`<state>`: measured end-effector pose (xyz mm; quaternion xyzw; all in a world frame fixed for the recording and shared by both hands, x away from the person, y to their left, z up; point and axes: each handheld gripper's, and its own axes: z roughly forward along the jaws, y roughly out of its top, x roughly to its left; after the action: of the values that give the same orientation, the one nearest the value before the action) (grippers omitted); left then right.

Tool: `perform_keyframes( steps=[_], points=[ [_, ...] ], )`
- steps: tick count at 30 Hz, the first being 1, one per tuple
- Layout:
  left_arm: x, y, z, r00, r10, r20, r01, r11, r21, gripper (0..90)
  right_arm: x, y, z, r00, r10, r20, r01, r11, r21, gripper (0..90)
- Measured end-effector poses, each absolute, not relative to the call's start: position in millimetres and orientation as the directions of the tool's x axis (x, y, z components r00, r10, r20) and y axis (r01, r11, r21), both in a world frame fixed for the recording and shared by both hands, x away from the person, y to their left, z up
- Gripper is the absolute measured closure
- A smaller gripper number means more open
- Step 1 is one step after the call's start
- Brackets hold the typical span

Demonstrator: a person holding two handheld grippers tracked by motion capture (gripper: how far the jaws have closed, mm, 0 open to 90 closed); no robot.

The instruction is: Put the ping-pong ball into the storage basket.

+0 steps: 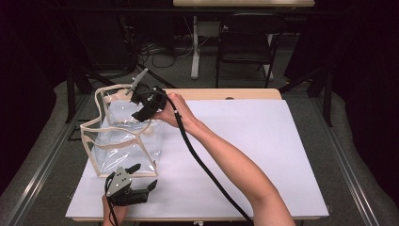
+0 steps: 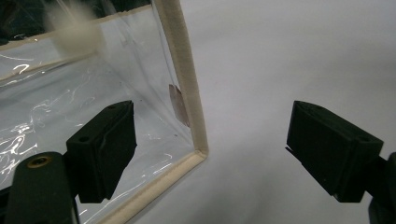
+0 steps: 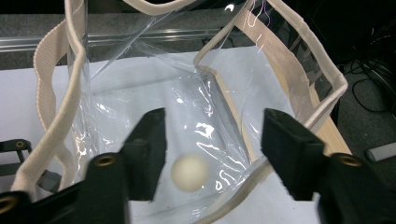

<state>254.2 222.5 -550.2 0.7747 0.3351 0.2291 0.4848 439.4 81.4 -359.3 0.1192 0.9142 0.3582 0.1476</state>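
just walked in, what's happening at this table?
A person is putting a pale ball into a clear bag with cream trim. The right hand-held gripper is over the bag's mouth, jaws apart, with the ball loose below them inside the bag. The left hand-held gripper sits open at the bag's near corner.

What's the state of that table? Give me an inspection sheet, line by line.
Surface: white sheet on the table, bare right of the bag.
Job's things: clear bag with cream trim, standing open; white ball, blurred, inside it.
Clutter: nothing seen.
Grippers: right gripper above the bag mouth, jaws open, ball not gripped; left gripper by the bag's near corner, jaws open.
Cables: black cable along the right forearm.
Surroundings: chair, floor cables.
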Motion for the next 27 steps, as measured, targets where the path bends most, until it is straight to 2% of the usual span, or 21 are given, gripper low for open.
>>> perform_keyframes(
  steps=[3, 9, 18, 27],
  points=[
    [254.2, 223.1, -550.4, 0.672, 0.740, 0.025, 0.297, -0.300, 0.906, 15.9, 439.4, 80.6, -359.6, -0.927, 0.331, -0.173, 0.122, 0.706, 0.697, 29.2],
    [254.3, 222.6, -550.2, 0.673, 0.739, 0.028, 0.295, -0.303, 0.906, 15.9, 443.0, 61.9, -354.7, -0.927, 0.362, -0.097, 0.167, 0.633, 0.756, 16.6],
    [253.8, 222.6, -550.2, 0.672, 0.740, 0.026, 0.298, -0.302, 0.906, 15.9, 439.1, 39.8, -346.7, -0.927, 0.366, -0.085, 0.160, 0.590, 0.791, 10.5],
    [252.7, 222.1, -549.9, 0.677, 0.736, 0.026, 0.296, -0.304, 0.905, 15.9, 437.8, 10.4, -352.6, -0.916, 0.394, -0.080, 0.180, 0.578, 0.796, 8.6]
  ],
)
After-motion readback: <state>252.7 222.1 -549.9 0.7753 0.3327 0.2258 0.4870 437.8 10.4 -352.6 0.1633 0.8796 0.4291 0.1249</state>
